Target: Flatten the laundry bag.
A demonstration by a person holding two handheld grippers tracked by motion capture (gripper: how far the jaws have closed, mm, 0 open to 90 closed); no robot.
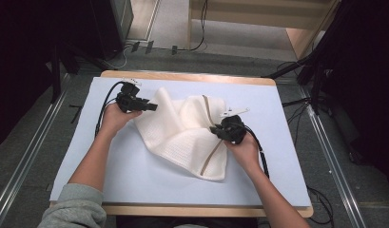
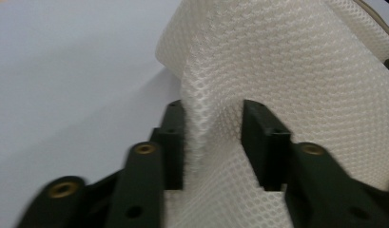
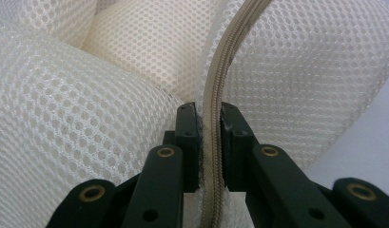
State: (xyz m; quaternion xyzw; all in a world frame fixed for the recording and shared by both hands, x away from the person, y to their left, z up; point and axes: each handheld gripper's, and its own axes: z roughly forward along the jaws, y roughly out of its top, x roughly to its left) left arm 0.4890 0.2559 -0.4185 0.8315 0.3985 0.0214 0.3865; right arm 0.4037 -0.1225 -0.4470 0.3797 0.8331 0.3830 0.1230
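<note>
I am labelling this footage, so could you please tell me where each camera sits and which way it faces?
High view: above the person's side, looking forward and down on the table; both forearms, left tool and right tool at the white mesh bag.
Left gripper view: rides the left tool, looking along its jaws astride a mesh fold.
Right gripper view: rides the right tool, jaws clamped on the beige zipper.
All three share the bag.

We lose the zipper (image 3: 216, 118) past the twelve and six o'clock edges; the mesh bag (image 2: 296, 71) overruns every edge at three o'clock.
</note>
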